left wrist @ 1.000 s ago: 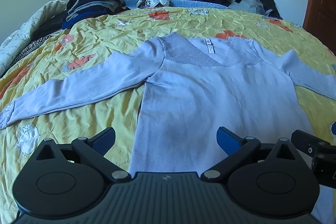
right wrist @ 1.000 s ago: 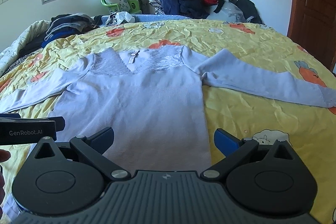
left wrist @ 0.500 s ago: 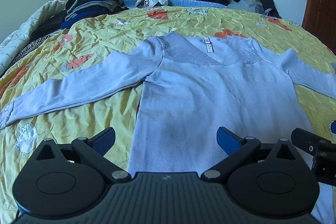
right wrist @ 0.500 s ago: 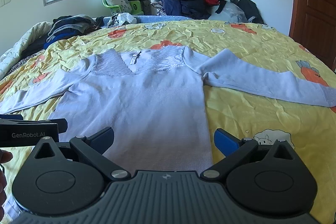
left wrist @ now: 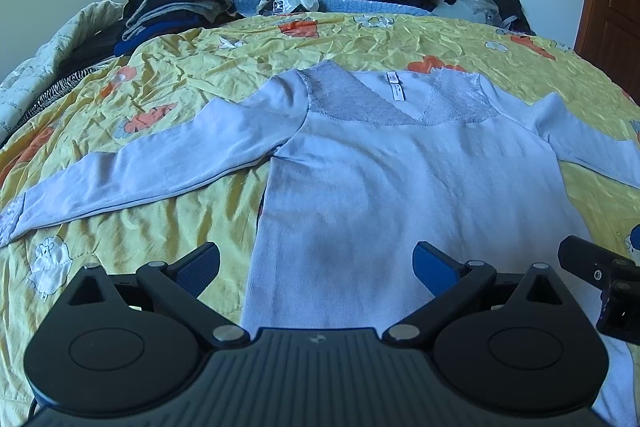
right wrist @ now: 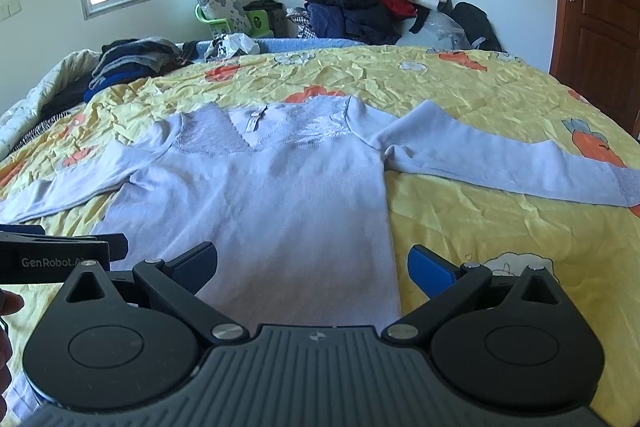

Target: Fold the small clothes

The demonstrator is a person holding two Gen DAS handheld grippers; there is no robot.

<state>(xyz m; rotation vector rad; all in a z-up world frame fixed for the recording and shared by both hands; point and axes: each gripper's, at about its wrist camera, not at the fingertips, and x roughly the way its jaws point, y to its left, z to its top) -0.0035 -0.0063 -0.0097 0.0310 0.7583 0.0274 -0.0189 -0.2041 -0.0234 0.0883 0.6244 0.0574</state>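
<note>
Jaws on both grippers gape wide, holding nothing. Left gripper hovers over the top's hem; right gripper hovers beside it. That pale blue top lies flat on the bed, sleeves spread out.

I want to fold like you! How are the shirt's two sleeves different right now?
The left sleeve slants down toward the near side of the yellow bedspread, while the right sleeve stretches out more sideways. The left sleeve lies beside a sheep print; the right sleeve ends near a carrot print. Both are pale blue, spread flat, unfolded, with lacy cuffs.
</note>
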